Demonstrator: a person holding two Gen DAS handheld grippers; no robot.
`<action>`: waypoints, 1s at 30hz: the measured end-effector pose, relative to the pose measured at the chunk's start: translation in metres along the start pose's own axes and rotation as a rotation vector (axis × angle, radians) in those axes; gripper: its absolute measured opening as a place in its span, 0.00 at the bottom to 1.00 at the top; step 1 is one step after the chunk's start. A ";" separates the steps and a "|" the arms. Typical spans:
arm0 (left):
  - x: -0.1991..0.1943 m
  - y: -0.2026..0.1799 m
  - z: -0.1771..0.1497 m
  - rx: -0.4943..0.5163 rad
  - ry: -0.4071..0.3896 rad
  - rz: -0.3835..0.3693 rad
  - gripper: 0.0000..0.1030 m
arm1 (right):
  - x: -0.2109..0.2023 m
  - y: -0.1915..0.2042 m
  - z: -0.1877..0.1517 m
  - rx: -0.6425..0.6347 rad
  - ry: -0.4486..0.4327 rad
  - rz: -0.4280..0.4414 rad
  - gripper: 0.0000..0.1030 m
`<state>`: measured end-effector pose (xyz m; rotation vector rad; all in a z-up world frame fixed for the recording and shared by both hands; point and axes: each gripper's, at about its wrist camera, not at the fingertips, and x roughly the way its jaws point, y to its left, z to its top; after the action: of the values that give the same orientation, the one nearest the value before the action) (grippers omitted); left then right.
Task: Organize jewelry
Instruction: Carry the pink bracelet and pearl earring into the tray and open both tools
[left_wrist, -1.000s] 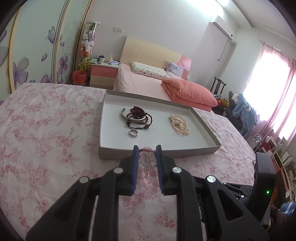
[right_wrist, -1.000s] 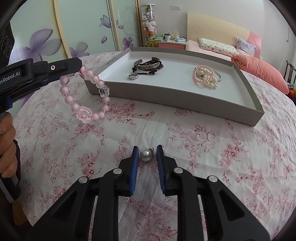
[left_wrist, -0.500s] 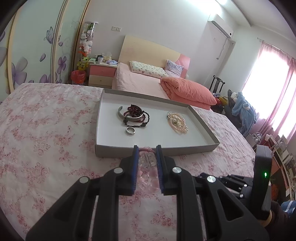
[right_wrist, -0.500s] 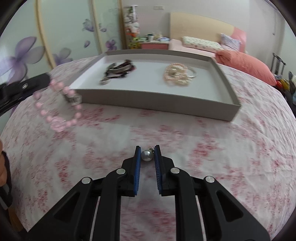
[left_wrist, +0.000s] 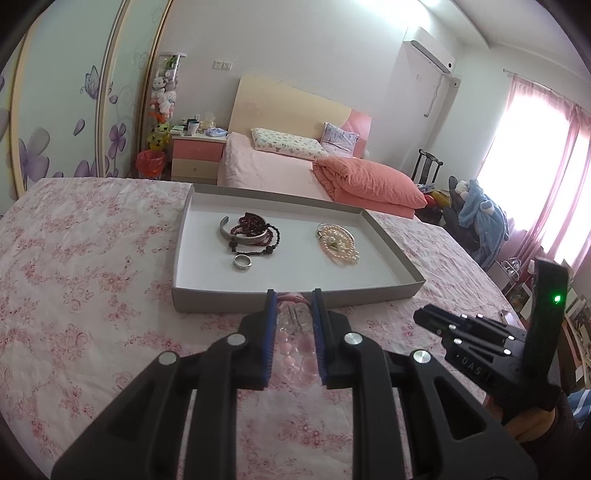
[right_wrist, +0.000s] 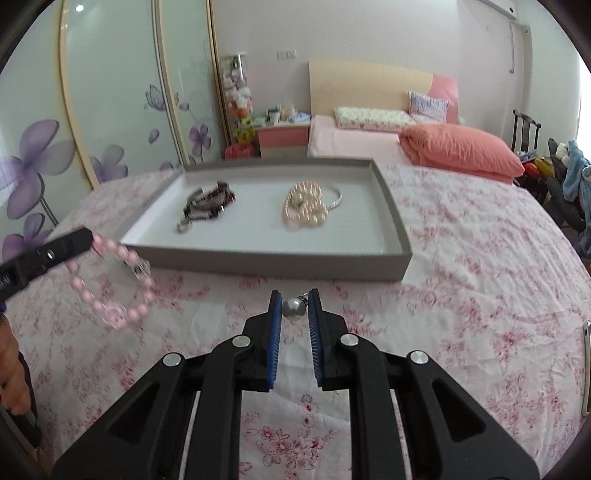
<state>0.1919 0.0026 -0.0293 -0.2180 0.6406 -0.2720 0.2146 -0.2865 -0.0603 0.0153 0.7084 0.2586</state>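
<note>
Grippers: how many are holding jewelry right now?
2. The left gripper is shut on the pink bead bracelet, hanging short of the tray. The right gripper is shut on the grey pearl pendant, above the bedspread.

You are facing a bedroom with pale walls. Ahead stands a bed (left_wrist: 273, 166) with a cream and pink headboard (left_wrist: 291, 107), two pillows and a folded coral duvet (left_wrist: 369, 181). Left of it sits a pink nightstand (left_wrist: 197, 155) with clutter on top, a red bin (left_wrist: 150, 164) beside it, and a tall clear tube of plush toys (left_wrist: 165, 92). On your left run sliding wardrobe doors (right_wrist: 110, 92) printed with purple flowers. High on the far wall hangs an air conditioner (left_wrist: 430, 55). At right, bright daylight comes through pink curtains (left_wrist: 546, 177), near a dark chair (left_wrist: 428, 170).
</note>
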 end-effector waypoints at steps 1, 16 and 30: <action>-0.002 -0.002 0.000 0.004 -0.005 0.002 0.18 | -0.004 0.001 0.002 0.001 -0.019 0.002 0.15; -0.027 -0.036 0.002 0.089 -0.116 0.054 0.18 | -0.053 0.012 0.019 0.017 -0.247 0.044 0.15; -0.040 -0.051 0.008 0.133 -0.198 0.162 0.18 | -0.066 0.020 0.029 0.000 -0.342 0.043 0.15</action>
<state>0.1565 -0.0317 0.0137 -0.0633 0.4392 -0.1344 0.1805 -0.2810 0.0059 0.0733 0.3680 0.2890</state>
